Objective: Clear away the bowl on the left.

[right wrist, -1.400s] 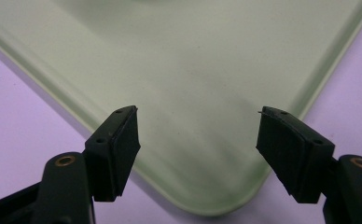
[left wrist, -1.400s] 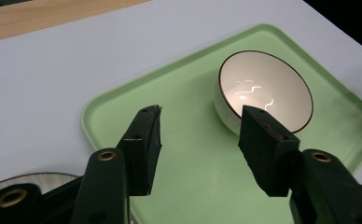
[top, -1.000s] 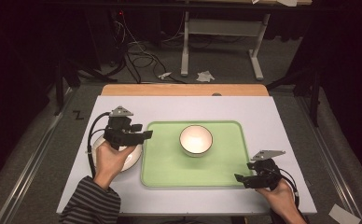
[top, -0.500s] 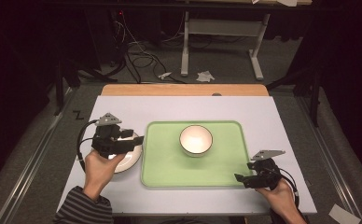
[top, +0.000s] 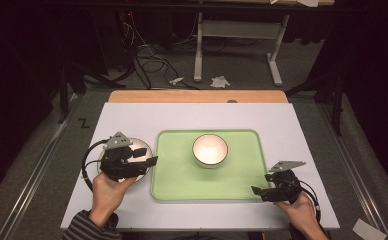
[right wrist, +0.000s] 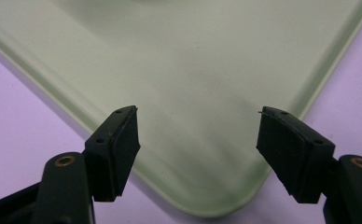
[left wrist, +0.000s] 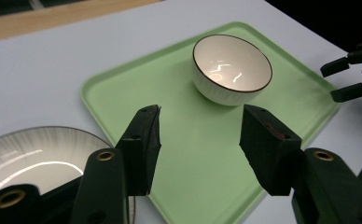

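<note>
A green tray (top: 182, 180) lies in the middle of the white table with a white bowl (top: 210, 149) upright on its far half. Left of the tray sits a grey plate (top: 141, 148). My left gripper (top: 149, 162) hovers over that plate, jaws open and empty, pointing right toward the tray. Its own view shows the plate (left wrist: 30, 154) at lower left, and the tray (left wrist: 123, 93) and bowl (left wrist: 230, 67) beyond the left gripper (left wrist: 202, 112). My right gripper (top: 261, 183) stands open and empty at the tray's near right corner. In its own view, the right gripper (right wrist: 198, 114) straddles the tray (right wrist: 193, 56) corner.
A wooden strip (top: 197, 96) runs along the table's far edge. Beyond it, on the floor, are cables (top: 147, 60) and a desk frame (top: 237, 30). The right gripper (left wrist: 351, 77) shows at the right edge of the left gripper view.
My left gripper has moved toward the near edge and sunk a little over the plate, jaws still open. The right gripper, tray and bowl have stayed put.
</note>
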Available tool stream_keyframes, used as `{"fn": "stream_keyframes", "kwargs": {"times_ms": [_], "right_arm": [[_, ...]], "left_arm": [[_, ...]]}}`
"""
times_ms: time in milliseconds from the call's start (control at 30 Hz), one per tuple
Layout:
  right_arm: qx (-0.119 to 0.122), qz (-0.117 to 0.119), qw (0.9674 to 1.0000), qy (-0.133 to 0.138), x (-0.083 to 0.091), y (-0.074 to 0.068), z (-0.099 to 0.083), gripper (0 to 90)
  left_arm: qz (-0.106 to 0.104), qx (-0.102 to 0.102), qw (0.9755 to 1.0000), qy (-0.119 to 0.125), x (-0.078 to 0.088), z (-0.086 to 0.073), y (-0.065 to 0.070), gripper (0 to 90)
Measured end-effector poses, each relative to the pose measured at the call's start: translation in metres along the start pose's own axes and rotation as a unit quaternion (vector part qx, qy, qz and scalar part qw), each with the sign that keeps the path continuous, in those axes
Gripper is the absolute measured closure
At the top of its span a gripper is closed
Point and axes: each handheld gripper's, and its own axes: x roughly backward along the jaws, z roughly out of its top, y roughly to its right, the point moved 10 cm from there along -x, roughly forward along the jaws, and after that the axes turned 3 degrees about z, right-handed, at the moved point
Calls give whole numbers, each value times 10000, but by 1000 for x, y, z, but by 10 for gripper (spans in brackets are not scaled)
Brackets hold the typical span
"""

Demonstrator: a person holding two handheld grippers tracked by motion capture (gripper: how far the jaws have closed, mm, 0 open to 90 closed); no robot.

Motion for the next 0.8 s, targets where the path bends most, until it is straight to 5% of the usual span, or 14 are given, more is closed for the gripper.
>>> {"fn": "stream_keyframes", "kwargs": {"times_ms": [133,400,800], "right_arm": [[-8,20,10000,-27,0,0,0,309],[6,5,10000,-23,0,0,0,309],[-10,1,10000,-7,0,1,0,309]], "left_arm": [[123,-109,9999,-5,-2,-9,2,473],[-67,-187,9996,208,4,-9,18,471],[-335,-544,9979,56,-16,-14,49,460]]}}
